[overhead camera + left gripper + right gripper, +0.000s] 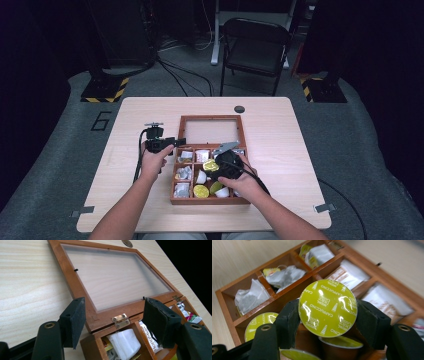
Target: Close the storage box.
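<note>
A wooden compartment box [210, 201] lies on the table with its glazed lid [212, 131] folded flat behind it. My right gripper [216, 168] hovers over the box's front compartments, shut on a yellow-green Cappuccino capsule [327, 308] that is lifted clear of them and gripped by its rim between both pads. Further capsules [258, 322] sit below it in the box. My left gripper [116, 321] is at the box's back left corner, open. Its pads [75, 322] straddle the brass hinge [120, 320] and the corner compartment without pressing on them.
Tea bags [249, 297] and sachets [348, 273] fill the other compartments. A small black disc [239, 109] lies near the table's far edge. A folding chair [255, 47] stands beyond the table. Bare tabletop [135, 120] lies left of the box.
</note>
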A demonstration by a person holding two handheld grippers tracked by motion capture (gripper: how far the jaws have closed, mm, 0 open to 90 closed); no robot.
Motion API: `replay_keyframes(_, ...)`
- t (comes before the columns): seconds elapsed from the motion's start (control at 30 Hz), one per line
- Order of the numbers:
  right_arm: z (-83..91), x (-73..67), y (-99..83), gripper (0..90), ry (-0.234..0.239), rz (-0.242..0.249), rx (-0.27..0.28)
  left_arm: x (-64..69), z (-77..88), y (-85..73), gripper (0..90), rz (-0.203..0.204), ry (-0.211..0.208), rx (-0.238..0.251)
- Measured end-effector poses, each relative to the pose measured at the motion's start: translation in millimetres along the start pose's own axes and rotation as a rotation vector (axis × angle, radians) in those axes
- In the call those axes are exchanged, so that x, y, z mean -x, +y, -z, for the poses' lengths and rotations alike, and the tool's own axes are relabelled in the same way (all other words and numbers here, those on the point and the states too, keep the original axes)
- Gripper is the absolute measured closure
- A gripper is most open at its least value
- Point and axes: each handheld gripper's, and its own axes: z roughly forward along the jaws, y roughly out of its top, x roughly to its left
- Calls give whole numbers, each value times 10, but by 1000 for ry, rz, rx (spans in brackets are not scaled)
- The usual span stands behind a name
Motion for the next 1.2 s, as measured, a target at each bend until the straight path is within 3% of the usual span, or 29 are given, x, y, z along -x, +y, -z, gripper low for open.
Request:
replay_keyframes(0.1,132,122,17,372,-17,-17,16,-5,5,-4,346,15,2,0)
replay_keyframes(0.2,262,295,14,372,-46,-57,35,-22,6,-1,347,6,7,-6)
replay_keyframes(0.23,262,295,14,372,-46,-57,35,-22,6,-1,347,6,7,-6)
replay_keyframes(0.27,363,442,-8,372,-74,-80,44,-12,-3,-3,348,20,5,-7)
replay_keyframes(0.33,389,482,-18,372,-88,-90,44,-12,-11,1,350,13,8,-9)
replay_keyframes(0.37,449,610,-57,372,-124,-106,46,-19,-9,6,352,0,9,-17)
replay_keyframes(0.43,469,657,-74,372,-133,-120,45,-3,-17,16,352,12,11,-12)
replay_keyframes(0.5,544,854,-160,372,-189,-164,43,1,-23,30,353,0,12,-17)
replay_keyframes(0.57,556,899,-183,372,-201,-177,46,17,-33,33,353,12,13,-13)
replay_keyframes(0.63,591,1083,-289,372,-242,-236,43,30,-49,44,353,6,12,-12)
replay_keyframes(0.67,591,1083,-289,372,-242,-236,43,30,-49,44,353,6,12,-12)
replay_keyframes(0.77,607,1265,-411,371,-282,-287,39,27,-77,57,353,-20,16,-25)
replay_keyframes(1.2,569,1664,-775,371,-371,-423,-14,7,-126,48,352,5,24,-21)
